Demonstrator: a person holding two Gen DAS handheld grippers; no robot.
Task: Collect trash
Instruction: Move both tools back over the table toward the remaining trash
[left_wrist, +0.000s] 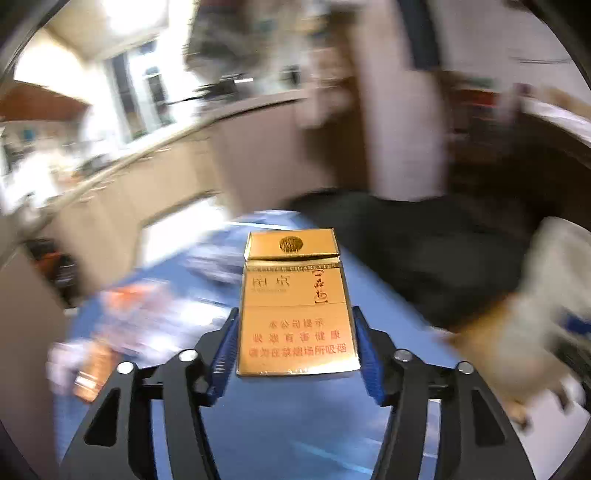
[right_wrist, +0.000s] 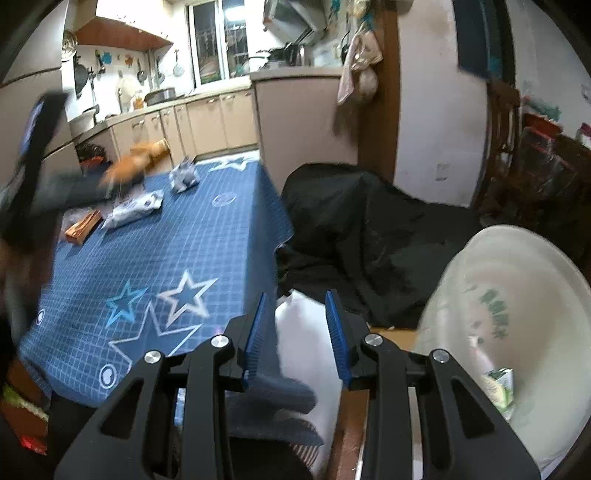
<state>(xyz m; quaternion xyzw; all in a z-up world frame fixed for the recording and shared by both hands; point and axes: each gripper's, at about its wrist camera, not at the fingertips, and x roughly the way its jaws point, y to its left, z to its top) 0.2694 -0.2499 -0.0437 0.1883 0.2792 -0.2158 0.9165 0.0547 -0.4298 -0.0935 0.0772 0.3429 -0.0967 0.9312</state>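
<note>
My left gripper (left_wrist: 295, 332) is shut on a gold cigarette pack (left_wrist: 295, 306) with red Chinese print, held above the blue tablecloth (left_wrist: 280, 424); that view is blurred by motion. My right gripper (right_wrist: 297, 314) is open and empty, past the table's near right corner, over a white sheet (right_wrist: 306, 332). On the blue star-pattern tablecloth (right_wrist: 177, 240) lie a crumpled paper ball (right_wrist: 184, 176), a silver-white wrapper (right_wrist: 133, 210) and a brown carton (right_wrist: 83, 227). The left gripper and gold pack show as a blur (right_wrist: 125, 164) at far left. A white basin (right_wrist: 517, 325) at right holds a green-white carton (right_wrist: 500, 384).
A black cloth-covered object (right_wrist: 362, 229) stands right of the table. Kitchen cabinets and counter (right_wrist: 207, 118) run along the back. A wooden chair and shelves (right_wrist: 535, 158) stand at the far right. A towel (right_wrist: 360, 62) hangs on the wall corner.
</note>
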